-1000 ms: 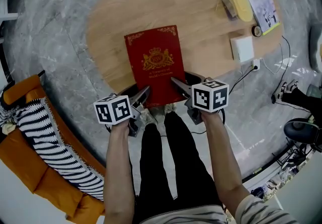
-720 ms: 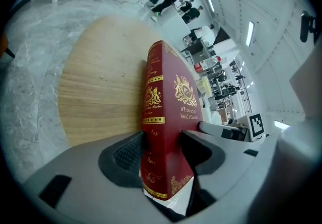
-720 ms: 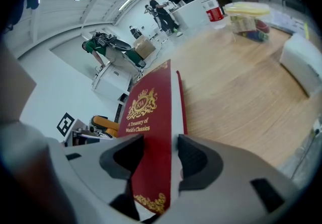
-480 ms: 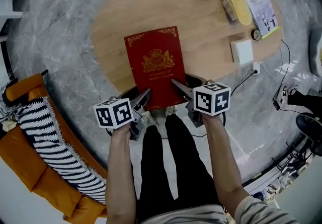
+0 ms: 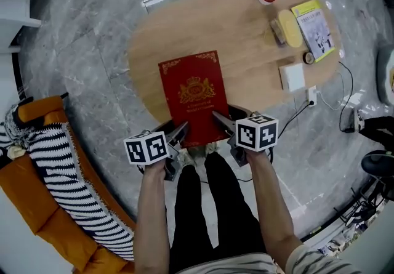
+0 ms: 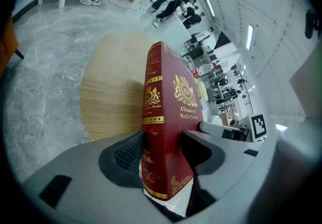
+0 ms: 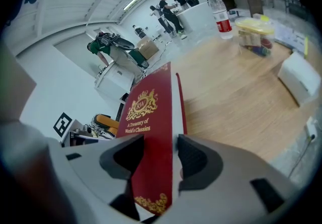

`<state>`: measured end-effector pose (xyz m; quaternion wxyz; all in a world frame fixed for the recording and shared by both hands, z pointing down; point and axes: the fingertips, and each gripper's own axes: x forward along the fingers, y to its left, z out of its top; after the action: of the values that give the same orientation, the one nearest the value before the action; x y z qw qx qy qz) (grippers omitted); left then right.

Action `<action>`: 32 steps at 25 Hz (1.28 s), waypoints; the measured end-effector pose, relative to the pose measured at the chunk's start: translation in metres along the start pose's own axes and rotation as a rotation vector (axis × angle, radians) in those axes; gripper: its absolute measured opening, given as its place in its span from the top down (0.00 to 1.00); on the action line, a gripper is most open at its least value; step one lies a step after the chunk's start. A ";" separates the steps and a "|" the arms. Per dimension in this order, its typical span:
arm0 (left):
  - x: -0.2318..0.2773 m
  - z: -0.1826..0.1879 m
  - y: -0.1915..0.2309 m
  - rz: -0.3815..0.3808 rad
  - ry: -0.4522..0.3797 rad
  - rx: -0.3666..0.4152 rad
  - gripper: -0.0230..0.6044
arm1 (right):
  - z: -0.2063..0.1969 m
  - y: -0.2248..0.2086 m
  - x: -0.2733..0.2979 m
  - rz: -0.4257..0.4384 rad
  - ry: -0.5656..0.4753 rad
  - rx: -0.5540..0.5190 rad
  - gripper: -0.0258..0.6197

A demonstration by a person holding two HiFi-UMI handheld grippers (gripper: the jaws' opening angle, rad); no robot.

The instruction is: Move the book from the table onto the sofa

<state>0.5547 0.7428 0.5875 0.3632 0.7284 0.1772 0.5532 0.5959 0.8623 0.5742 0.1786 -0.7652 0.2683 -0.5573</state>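
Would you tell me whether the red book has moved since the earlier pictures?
Cannot tell: the whole view has shifted, and against the table the book keeps about the same spot, at the near edge.

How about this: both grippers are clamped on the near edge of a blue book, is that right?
Not quite. The book is red with gold print, not blue; the head view shows it. The left gripper and the right gripper are both clamped on its near edge.
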 end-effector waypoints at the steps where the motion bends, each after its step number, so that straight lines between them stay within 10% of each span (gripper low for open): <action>1: -0.003 0.000 -0.002 0.000 -0.004 0.000 0.58 | 0.001 0.003 -0.002 -0.001 -0.002 -0.002 0.61; 32: -0.181 0.013 -0.097 0.039 -0.186 0.002 0.58 | 0.042 0.165 -0.110 0.066 -0.027 -0.123 0.61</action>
<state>0.5214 0.6839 0.3930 0.3666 0.7802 0.1289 0.4902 0.5756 0.7973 0.3834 0.1531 -0.7728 0.3250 -0.5232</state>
